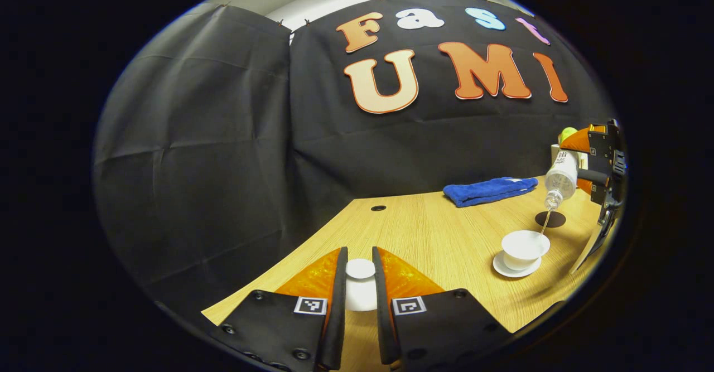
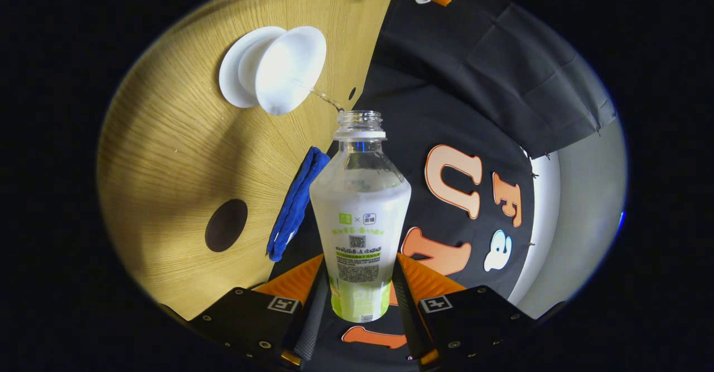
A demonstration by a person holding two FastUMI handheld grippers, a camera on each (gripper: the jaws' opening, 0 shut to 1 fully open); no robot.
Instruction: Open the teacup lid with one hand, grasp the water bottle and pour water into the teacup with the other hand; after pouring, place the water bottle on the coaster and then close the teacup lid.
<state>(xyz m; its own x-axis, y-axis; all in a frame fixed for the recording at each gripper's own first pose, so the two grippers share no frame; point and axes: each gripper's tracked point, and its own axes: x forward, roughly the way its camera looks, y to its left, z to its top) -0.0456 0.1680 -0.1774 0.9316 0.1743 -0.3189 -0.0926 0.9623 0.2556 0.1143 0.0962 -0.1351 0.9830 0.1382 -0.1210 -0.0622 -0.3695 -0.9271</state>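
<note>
My left gripper is shut on the white teacup lid, held low over the near part of the wooden table. The uncovered white teacup stands on its saucer at the right. Above it my right gripper is shut on the clear water bottle, tipped mouth-down, and a thin stream of water falls into the cup. In the right gripper view the teacup and saucer lie beyond the bottle's open mouth. A dark round coaster lies just behind the cup.
A folded blue towel lies at the table's far side, left of the coaster. A small round hole is in the tabletop near the back edge. Black cloth walls close the booth behind and to the left.
</note>
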